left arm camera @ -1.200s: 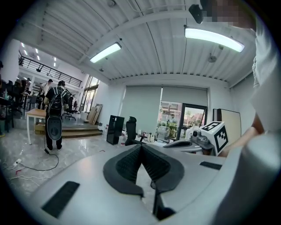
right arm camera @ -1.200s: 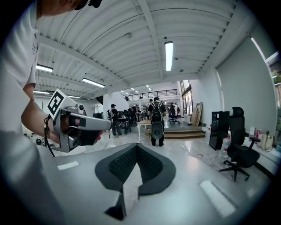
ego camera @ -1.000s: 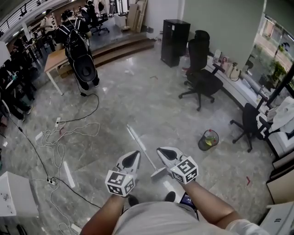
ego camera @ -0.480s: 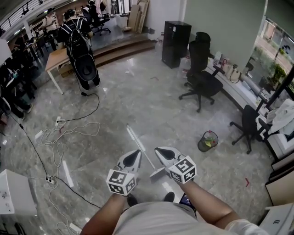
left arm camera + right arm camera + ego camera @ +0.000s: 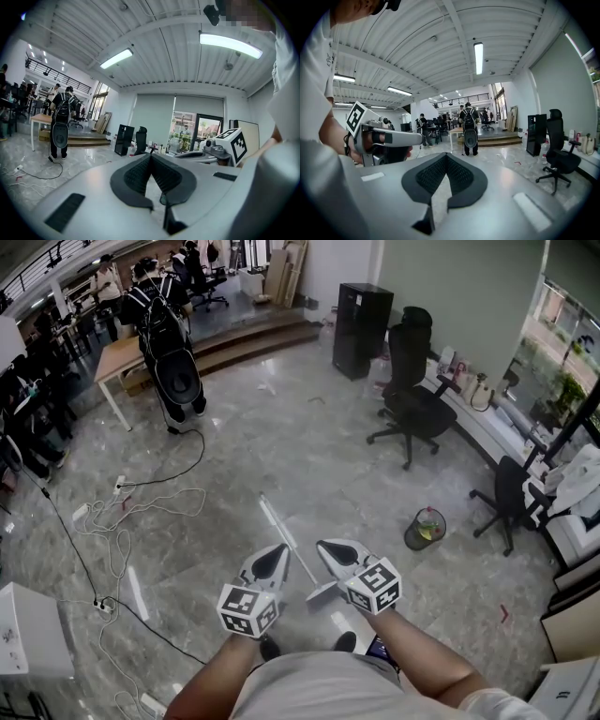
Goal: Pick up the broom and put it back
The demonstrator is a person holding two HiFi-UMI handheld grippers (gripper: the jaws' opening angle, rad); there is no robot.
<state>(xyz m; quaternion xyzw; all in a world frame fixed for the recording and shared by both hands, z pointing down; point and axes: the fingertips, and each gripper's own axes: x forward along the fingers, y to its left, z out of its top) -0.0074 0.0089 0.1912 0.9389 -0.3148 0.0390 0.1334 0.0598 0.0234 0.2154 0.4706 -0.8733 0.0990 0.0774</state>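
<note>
Broom (image 5: 284,538) on floor (image 5: 281,446): probably light, stiff, slick pole, so grab mid-handle; left gripper (image 5: 277,551) and right gripper (image 5: 324,547) pressed together, empty.

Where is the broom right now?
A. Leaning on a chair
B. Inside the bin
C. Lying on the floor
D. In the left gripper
C: the broom lies flat on the floor, while the left gripper and right gripper are shut and empty.

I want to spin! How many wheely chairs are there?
3. One chair stands by the black cabinet, one is at the right near the window, and one is far back at the top left. More may be hidden there.
</note>
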